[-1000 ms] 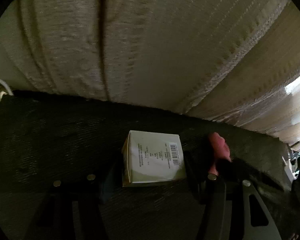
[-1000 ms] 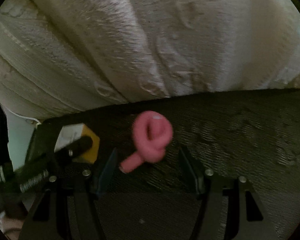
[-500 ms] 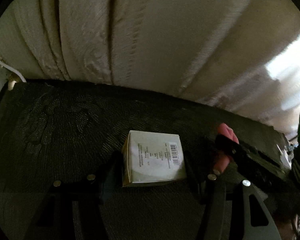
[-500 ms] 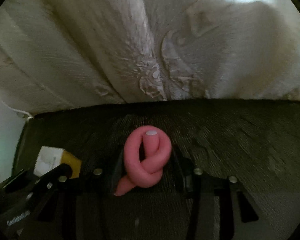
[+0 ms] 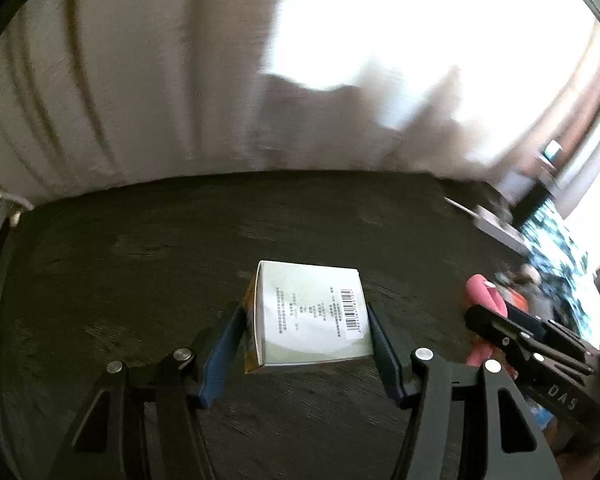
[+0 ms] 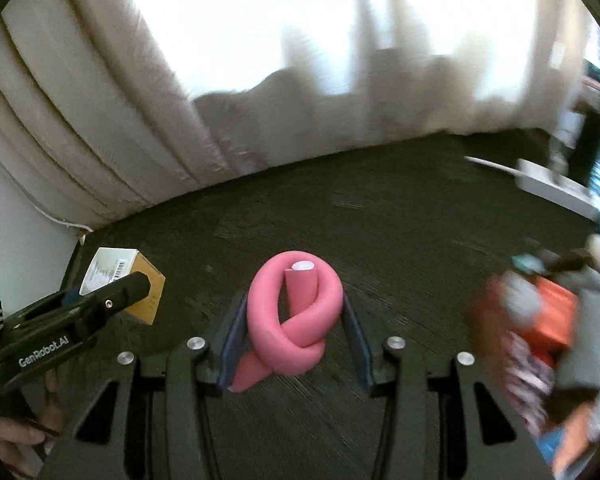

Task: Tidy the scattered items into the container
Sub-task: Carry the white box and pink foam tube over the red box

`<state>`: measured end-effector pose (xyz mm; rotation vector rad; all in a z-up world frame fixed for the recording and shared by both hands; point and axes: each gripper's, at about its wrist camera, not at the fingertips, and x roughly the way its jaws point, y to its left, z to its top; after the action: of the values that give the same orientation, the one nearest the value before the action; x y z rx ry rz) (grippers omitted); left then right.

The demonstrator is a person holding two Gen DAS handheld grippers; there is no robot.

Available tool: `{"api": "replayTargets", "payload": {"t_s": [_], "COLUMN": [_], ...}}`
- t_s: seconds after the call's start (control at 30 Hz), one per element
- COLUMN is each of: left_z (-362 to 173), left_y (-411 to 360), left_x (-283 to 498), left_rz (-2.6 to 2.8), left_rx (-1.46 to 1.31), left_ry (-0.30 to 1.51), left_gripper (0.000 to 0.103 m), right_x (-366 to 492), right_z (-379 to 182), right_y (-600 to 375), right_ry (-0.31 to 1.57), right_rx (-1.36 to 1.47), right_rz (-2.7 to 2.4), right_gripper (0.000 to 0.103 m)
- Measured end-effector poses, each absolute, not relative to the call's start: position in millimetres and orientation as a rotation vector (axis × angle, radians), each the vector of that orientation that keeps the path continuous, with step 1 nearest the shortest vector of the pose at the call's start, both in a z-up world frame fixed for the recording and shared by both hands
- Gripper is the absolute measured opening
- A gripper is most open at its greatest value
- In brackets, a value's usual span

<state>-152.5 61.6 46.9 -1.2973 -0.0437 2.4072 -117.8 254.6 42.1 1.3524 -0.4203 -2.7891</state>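
Left wrist view: left gripper [image 5: 306, 330] clamps a white box [image 5: 312, 316] at lower centre, above the dark table [image 5: 139, 260].

Right wrist view: right gripper [image 6: 293, 330] pinches a knotted pink foam tube [image 6: 293, 320], lower centre. Cluttered heap [image 6: 548, 332] at right edge, blurred; container not identifiable. Both items in hand, neither deposited; progress otherwise unclear.

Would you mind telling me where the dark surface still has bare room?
The dark mat is bare between the curtain and both held items, the box and pink foam knot. The right edge is crowded by a blurred pile.
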Motion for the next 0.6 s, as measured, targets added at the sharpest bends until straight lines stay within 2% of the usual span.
{"api": "replayTargets", "payload": {"t_s": [0.17,0.33,0.6], "left_z": [71.4,66.9,63.4], "left_y": [114.1,175.9,265.1], "left_x": [-105.2,-71.4,-38.0], "left_rz": [2.330,2.271,2.212], "left_rx": [-1.241,-1.220,-1.234], "left_ry": [0.051,0.093,0.102], "left_gripper": [0.063,0.063,0.063], "right_x": [-34.3,35.4,98.0], "right_z": [49.7,51.5,52.7], "right_y": [319.6,380.2,455.1], "right_ry": [-0.518,-0.626,-0.727], "right_rx": [1.370,1.411,1.410], "right_rz": [-2.864,-2.923,-2.965], "right_gripper": [0.050,0.050,0.050]}}
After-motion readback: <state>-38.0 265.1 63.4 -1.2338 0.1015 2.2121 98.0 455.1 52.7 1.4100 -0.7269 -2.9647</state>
